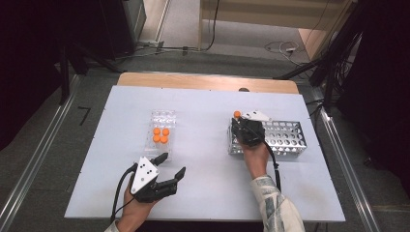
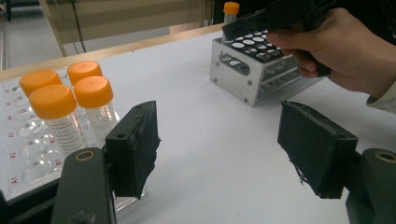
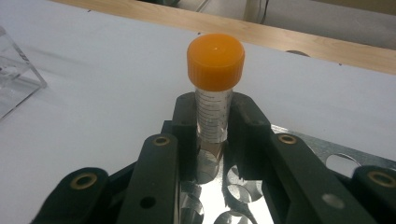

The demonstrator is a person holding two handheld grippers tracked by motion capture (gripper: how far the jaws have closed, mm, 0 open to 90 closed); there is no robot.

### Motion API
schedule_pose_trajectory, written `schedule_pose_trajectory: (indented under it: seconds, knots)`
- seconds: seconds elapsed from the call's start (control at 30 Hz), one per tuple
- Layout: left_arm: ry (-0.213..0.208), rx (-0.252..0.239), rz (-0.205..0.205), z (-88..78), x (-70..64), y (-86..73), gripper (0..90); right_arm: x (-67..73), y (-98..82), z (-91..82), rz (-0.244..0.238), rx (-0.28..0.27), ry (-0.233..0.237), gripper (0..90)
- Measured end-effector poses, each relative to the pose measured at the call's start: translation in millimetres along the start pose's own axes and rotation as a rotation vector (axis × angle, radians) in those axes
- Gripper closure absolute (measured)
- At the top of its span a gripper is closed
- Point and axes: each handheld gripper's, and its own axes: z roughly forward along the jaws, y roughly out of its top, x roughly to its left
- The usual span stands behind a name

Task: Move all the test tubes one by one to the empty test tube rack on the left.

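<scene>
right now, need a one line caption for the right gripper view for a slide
Right tool shut on an upright orange-capped tube above the metal rack on the white table.

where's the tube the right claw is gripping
In the high view the orange-capped tube stands upright at the far left corner of the metal rack, right of the clear tray. The right claw pinches it below the cap.

The tube (image 3: 214,100) is clear with an orange cap and fine black graduation marks. The rack (image 1: 285,137) is shiny silver metal, and the table (image 1: 208,159) is white.
</scene>
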Motion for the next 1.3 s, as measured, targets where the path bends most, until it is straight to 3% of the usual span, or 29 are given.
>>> schedule_pose_trajectory:
  seconds: [0.33, 0.7, 1.03, 1.3]
  knots:
    - [-0.001, 0.003, 0.000, 0.4, -0.3, -0.6, 29.1, -3.5, 8.5, -17.2, 0.017, -0.077, 0.013, 72.3]
    - [0.001, 0.003, -0.004, 0.7, 0.3, -0.9, 28.5, -4.2, 22.1, -55.0, -0.002, -0.178, 0.042, 72.4]
    - [0.002, 0.007, -0.006, 2.1, 0.0, -1.4, 27.5, 8.4, 11.0, -81.3, -0.050, -0.193, 0.125, 72.4]
    - [0.003, 0.004, -0.007, 1.7, 0.0, -1.2, 27.5, 14.3, 7.2, -91.6, -0.073, -0.204, 0.155, 72.5]
